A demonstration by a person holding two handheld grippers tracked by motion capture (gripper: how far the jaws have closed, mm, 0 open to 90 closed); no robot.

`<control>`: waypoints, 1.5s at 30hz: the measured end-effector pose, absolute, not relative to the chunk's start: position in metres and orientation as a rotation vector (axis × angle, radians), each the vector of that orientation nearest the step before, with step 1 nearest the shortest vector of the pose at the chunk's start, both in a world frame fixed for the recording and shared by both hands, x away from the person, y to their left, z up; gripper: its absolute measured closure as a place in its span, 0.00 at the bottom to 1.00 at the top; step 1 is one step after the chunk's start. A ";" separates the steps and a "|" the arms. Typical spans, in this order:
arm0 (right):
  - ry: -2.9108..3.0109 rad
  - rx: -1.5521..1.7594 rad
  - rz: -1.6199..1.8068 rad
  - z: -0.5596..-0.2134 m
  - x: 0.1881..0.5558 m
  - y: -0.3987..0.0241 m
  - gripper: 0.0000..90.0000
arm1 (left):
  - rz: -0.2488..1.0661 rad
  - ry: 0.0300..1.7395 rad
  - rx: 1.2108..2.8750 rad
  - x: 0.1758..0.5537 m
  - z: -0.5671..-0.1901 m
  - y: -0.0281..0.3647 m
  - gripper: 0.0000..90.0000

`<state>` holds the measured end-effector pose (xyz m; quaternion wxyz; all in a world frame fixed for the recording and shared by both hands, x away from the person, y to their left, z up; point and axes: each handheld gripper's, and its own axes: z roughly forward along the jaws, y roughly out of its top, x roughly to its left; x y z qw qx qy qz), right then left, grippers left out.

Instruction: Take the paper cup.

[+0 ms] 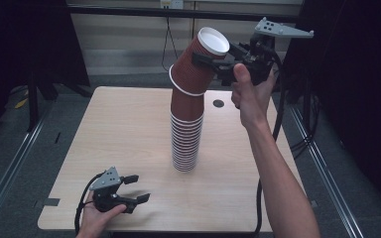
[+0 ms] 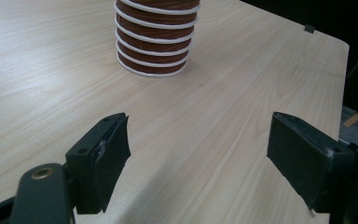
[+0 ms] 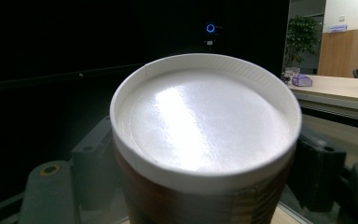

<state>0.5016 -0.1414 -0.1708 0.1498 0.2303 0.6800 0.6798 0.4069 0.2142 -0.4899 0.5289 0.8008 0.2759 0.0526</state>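
Top cup (image 1: 198, 59): upside down, tilted, lifted partly off the stack (image 1: 186, 141), white base up.
Right tongs (image 1: 217, 63): clamped on the top cup's sides, held high above the surface (image 1: 129, 129).
Stack: kept upright at mid-surface.
Left tongs (image 1: 138, 188): spread apart, nothing gripped, rested low at the near edge.

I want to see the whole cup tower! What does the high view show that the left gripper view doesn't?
High view: the top cup, tilted on the cup stack and gripped by the right gripper. Left gripper view: a close look at the left gripper, jaws open with nothing between. Both: the cup stack's bottom rims on the wooden table.
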 end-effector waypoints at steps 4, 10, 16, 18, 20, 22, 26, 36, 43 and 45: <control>1.934 0.661 1.967 -0.171 0.498 -0.146 0.25 | 0.126 0.658 1.914 0.407 -0.490 0.214 0.23; 1.904 0.661 1.996 -0.167 0.496 -0.154 0.25 | 0.124 0.660 1.914 0.408 -0.491 0.213 0.23; 1.898 0.673 1.989 -0.168 0.493 -0.161 0.25 | 0.123 0.666 1.912 0.407 -0.490 0.214 0.23; 1.888 0.676 1.996 -0.169 0.492 -0.166 0.25 | 0.123 0.665 1.910 0.407 -0.491 0.213 0.23; 1.885 0.682 2.007 -0.170 0.492 -0.171 0.25 | 0.121 0.665 1.910 0.407 -0.491 0.213 0.23; 1.880 0.691 2.001 -0.171 0.491 -0.177 0.25 | 0.122 0.663 1.913 0.408 -0.491 0.213 0.23; 1.871 0.709 2.000 -0.174 0.486 -0.190 0.25 | 0.122 0.663 1.916 0.408 -0.491 0.213 0.23; 1.877 0.741 1.962 -0.182 0.475 -0.210 0.25 | 0.134 0.668 1.914 0.409 -0.490 0.214 0.23; 1.922 0.781 1.912 -0.199 0.471 -0.217 0.25 | 0.139 0.662 1.910 0.409 -0.487 0.213 0.23; 1.940 0.788 1.899 -0.204 0.470 -0.217 0.25 | 0.149 0.654 1.921 0.409 -0.485 0.212 0.23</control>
